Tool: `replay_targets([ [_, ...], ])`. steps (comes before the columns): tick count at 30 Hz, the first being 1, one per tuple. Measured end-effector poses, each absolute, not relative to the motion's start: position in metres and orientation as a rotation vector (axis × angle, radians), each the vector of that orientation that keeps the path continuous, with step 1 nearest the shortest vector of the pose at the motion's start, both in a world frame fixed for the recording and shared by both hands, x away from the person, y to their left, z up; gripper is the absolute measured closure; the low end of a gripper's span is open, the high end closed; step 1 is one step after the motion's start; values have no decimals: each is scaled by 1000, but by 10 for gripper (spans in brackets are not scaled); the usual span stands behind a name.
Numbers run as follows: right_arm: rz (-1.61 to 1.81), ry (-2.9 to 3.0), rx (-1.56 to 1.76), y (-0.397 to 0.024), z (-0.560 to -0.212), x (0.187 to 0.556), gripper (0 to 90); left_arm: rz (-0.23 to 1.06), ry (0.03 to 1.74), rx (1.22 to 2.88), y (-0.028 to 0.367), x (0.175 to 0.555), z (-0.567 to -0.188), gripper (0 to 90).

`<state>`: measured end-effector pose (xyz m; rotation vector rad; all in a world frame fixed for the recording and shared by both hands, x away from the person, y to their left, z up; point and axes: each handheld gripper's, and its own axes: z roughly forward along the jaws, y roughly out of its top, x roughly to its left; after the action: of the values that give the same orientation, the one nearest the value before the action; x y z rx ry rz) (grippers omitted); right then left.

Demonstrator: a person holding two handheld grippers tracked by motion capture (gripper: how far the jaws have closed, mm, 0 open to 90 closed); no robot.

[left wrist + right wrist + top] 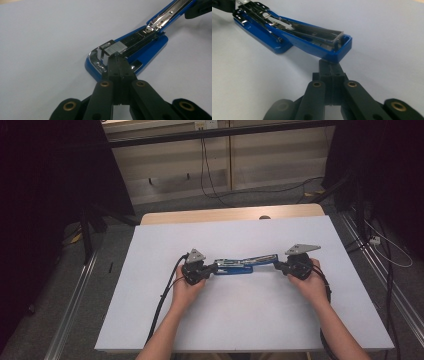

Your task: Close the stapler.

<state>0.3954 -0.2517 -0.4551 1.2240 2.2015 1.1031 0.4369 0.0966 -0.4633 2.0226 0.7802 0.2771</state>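
A blue plastic stapler with chrome metal inner parts (243, 265) is laid swung fully open near the middle of the white table top (250, 320), its base toward the left gripper and its top arm stretched toward the right gripper. In the high view the fingertips of both grippers are hidden under their bodies and the grey plates, so contact there cannot be judged. In the left gripper view, the jaws of the left gripper (117, 59) are seen pressed together, their tip set against the block of silver staples (117, 47) at the chrome front end of the base; whether anything is pinched cannot be told. The far end of the open arm is cut off at the picture's top edge. In the right gripper view, the jaws of the right gripper (329, 65) are likewise closed flat on each other, the tip tucked just under the blue end of the raised arm (339, 48); the exact touching point is hidden by that arm.

Black cables (165, 295) trail from both grippers toward the near edge. A bare wooden strip (230, 214) is seen at the table's far side. Open white surface is left on all sides of the stapler.
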Motion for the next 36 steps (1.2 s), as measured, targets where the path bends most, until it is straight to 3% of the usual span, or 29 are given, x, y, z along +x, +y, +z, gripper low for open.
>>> replay_targets([
  [16,1127,2227,1202,-249,-456,392,900,227,797,2002,100,437,-464,900],
  [19,1159,2226,1213,-249,-456,390,861,201,796,1981,102,435,-463,889],
  [22,1185,2216,1227,-250,-456,387,753,190,798,1962,106,432,-459,828],
  [27,1209,2211,1218,-249,-453,378,585,205,812,1950,115,424,-450,591],
  [36,1251,2196,1219,-248,-445,357,404,227,826,1906,142,410,-434,412],
])
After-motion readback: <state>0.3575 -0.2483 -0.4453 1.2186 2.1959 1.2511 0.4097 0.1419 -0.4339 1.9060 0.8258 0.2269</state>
